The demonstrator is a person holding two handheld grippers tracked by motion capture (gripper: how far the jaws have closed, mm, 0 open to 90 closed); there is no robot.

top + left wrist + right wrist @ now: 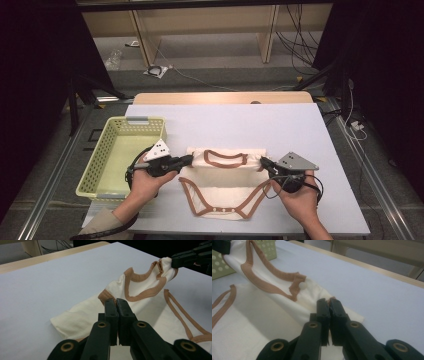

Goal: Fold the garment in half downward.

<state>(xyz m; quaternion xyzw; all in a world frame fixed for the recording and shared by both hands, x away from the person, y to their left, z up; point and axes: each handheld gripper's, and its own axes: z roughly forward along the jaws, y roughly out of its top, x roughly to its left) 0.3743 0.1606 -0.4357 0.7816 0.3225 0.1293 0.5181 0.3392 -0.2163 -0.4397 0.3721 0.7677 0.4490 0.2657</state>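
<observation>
A cream baby bodysuit (pixel 225 185) with tan trim lies on the white table (pixel 235 125), neckline away from me and snap flap toward the front edge. My left gripper (pixel 190 159) is shut on the garment's left shoulder (pixel 107 295), jaws pressed together on the cloth. My right gripper (pixel 262 161) is shut on the right shoulder (pixel 325 298). The top edge (pixel 226 151) is held up slightly between the two grippers. In the left gripper view the other gripper (pixel 187 257) pinches the far shoulder. A white snap button (pixel 302 286) shows in the right gripper view.
A pale yellow perforated basket (pixel 100 165) stands at the table's left edge, close beside my left hand (pixel 150 182). Behind the garment lies open white table surface up to the wooden back edge (pixel 222 97). Beyond are floor, cables and wooden furniture legs.
</observation>
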